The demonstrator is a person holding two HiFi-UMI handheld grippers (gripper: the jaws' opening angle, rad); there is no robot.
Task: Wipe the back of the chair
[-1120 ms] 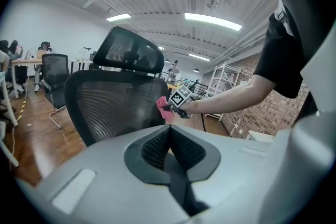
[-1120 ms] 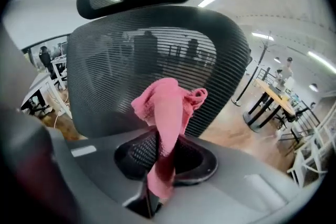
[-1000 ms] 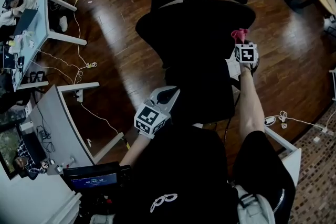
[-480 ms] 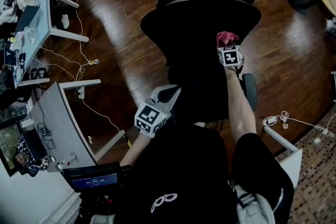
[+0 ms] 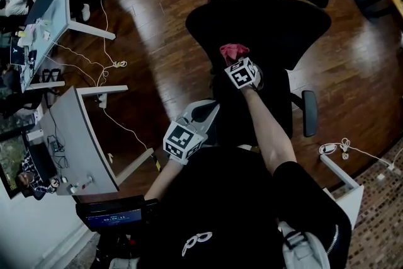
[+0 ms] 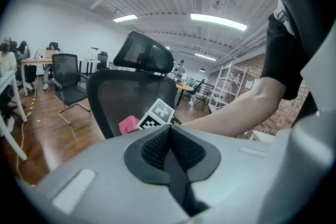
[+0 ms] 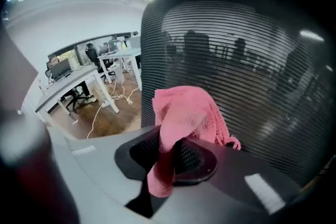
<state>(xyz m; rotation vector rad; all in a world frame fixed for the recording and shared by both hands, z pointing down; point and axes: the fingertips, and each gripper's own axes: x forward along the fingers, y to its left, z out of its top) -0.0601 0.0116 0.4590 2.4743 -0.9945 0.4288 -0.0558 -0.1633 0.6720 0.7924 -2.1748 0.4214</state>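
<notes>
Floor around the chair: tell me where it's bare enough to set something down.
Bare wood floor lies between the chair and the white desk, and right of the armrest. Cables clutter the floor by the desk legs and at lower right.

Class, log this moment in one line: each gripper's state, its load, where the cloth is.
left gripper: shut, empty | right gripper: shut on pink cloth | cloth at mesh chair back

**Materials and finishes.** The black office chair back (image 7: 252, 76) is fine, matt, see-through ribbed mesh. The crumpled pink cloth (image 7: 186, 113) is soft, fuzzy fabric. The right tool (image 7: 165, 153) has a smooth, matt grey plastic shell and black knurled pads (image 7: 190, 155). The brown plank floor (image 5: 157, 41) is glossy polished wood.
</notes>
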